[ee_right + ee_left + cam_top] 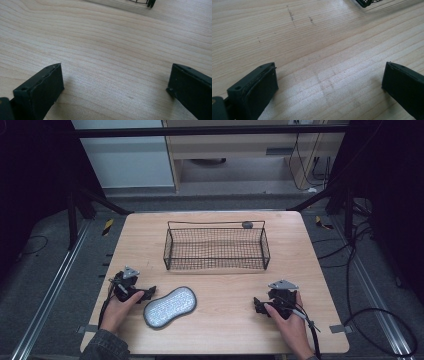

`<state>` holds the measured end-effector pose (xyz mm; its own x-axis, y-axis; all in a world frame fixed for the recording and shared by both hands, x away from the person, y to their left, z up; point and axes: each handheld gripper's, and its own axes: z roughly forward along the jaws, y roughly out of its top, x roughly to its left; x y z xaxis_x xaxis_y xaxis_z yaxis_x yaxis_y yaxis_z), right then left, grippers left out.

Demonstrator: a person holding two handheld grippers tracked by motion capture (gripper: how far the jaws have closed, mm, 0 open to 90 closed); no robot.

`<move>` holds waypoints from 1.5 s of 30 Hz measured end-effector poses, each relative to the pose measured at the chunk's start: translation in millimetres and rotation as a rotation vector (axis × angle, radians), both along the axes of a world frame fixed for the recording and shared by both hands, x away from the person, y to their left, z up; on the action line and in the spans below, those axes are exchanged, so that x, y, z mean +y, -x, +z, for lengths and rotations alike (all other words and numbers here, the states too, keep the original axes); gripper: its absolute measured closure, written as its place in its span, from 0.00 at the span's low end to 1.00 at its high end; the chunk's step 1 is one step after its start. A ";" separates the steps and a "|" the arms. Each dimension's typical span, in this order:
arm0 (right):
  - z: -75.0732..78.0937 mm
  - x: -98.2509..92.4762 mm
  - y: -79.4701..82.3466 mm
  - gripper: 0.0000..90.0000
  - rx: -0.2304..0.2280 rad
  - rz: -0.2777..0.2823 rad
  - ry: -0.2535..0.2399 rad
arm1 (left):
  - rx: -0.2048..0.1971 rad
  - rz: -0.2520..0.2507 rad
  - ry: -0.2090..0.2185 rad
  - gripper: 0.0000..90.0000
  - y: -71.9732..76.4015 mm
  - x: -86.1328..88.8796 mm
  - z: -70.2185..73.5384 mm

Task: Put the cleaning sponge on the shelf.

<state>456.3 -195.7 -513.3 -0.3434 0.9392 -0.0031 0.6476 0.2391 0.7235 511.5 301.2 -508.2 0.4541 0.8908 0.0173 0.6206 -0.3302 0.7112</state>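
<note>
Black wire basket (216, 249) empty at the table's (225, 330) far middle; grey oval pad (170, 306) lies nearer than the basket, to its left, just beside the left gripper (131, 287). Right gripper (274, 302) rests nearer, right of the basket. Left gripper view: jaws spread over bare wood. Right gripper view: same. Nothing grasped; probably all work remains.

Wire basket (215, 248), grey pad (170, 306) on table (225, 330).

Basket (216, 249) behind pad (170, 306)
</note>
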 end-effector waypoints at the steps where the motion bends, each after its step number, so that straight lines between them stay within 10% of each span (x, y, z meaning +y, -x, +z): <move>1: 0.0 0.2 0.3 0.00 0.001 0.000 -0.002 | 0.000 0.000 0.000 0.00 0.0 0.0 0.0; 18: 0.0 -0.4 2.3 0.00 0.001 0.022 0.000 | 0.009 -0.132 0.039 0.05 17.8 0.4 46.8; 45: 0.2 -1.0 2.8 0.00 0.004 0.035 -0.006 | 0.140 -0.388 -0.188 0.04 35.5 -69.3 61.6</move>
